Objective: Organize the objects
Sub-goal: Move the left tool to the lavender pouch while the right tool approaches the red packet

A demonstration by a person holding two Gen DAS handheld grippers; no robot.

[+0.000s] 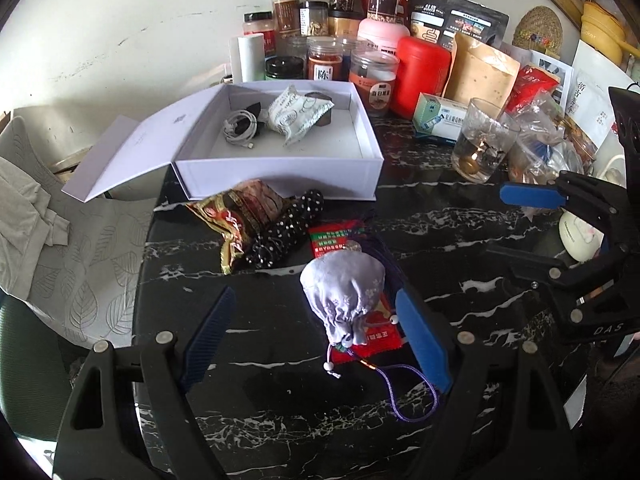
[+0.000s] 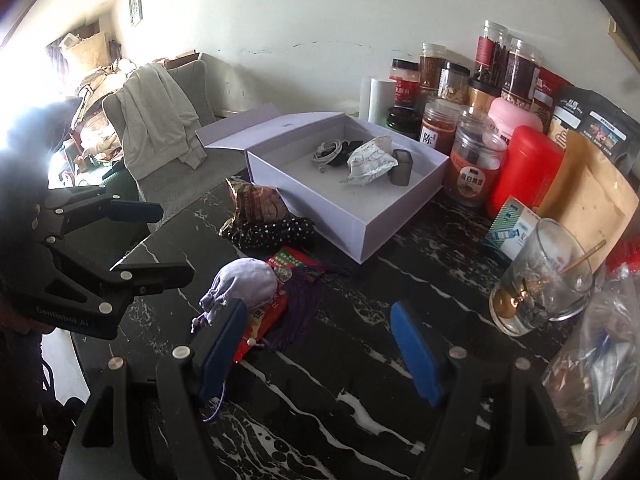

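**Both grippers open over the marble table**

Left gripper: jaws spread wide, straddling the lavender drawstring pouch, nothing clamped. Right gripper: likewise agape and empty-handed, to the right of the pouch. Pouch resting on a red packet, in front of the white box. Just before the box: a black polka-dot cloth and a gold snack wrapper. Inside the box: a coiled white cable and a crumpled sachet. Behind and right of the box: jars, a drinking glass.
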